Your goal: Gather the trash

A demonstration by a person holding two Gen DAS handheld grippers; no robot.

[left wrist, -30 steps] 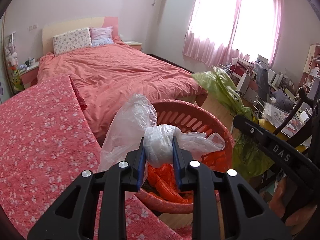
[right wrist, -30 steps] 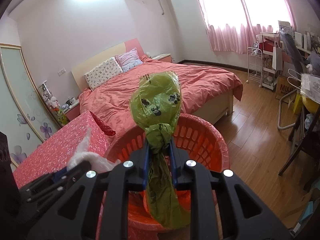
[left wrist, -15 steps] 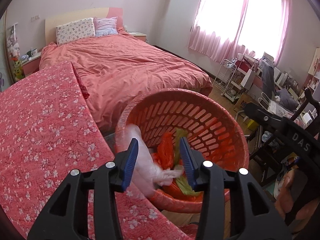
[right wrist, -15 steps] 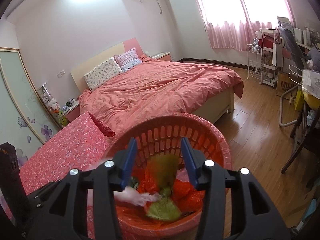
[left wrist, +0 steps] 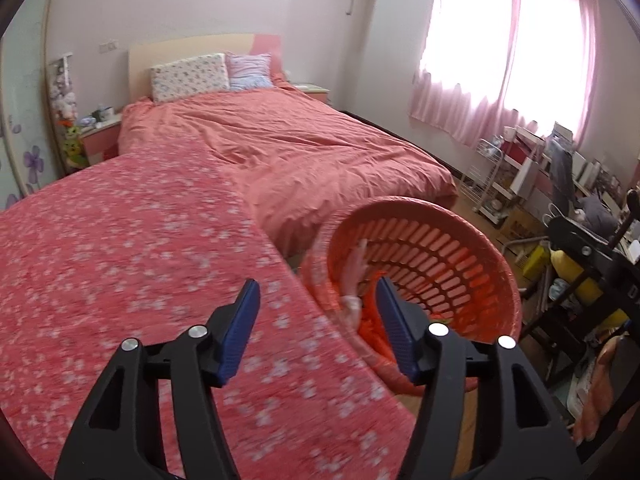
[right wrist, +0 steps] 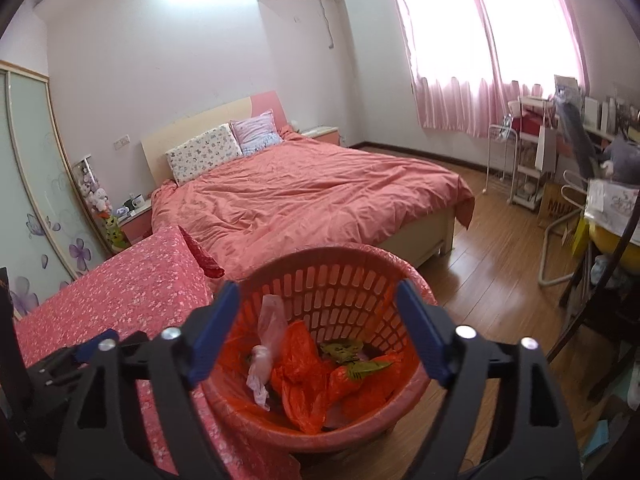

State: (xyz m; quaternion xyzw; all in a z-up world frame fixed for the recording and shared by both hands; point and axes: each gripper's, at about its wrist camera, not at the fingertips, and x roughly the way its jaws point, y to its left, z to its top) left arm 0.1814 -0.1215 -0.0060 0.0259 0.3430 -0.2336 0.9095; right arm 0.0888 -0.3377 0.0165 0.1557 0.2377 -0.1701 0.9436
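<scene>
The right gripper (right wrist: 318,324) has its jaws spread wide and opening, nothing pinched between the blue pads (right wrist: 420,330). Framed between them, at 6 o'clock in the right view, sits the orange basket (right wrist: 340,280) on the wood floor (right wrist: 492,280). Inside it lie a clear bag (right wrist: 266,344) at 9 o'clock, a crumpled orange bag (right wrist: 304,376) in the middle and a green bag (right wrist: 352,360) at 3 o'clock.

The left gripper (left wrist: 316,320) is also empty, its jaws apart and opening. It hangs over the edge of the floral cloth (left wrist: 120,260), with the basket (left wrist: 440,248) at 3 o'clock of it; the clear bag (left wrist: 356,272) shows blurred against the basket's near wall.

Beyond, at 12 o'clock, stands the bed (right wrist: 304,196), with pink curtains (right wrist: 480,80) at 2 o'clock.
</scene>
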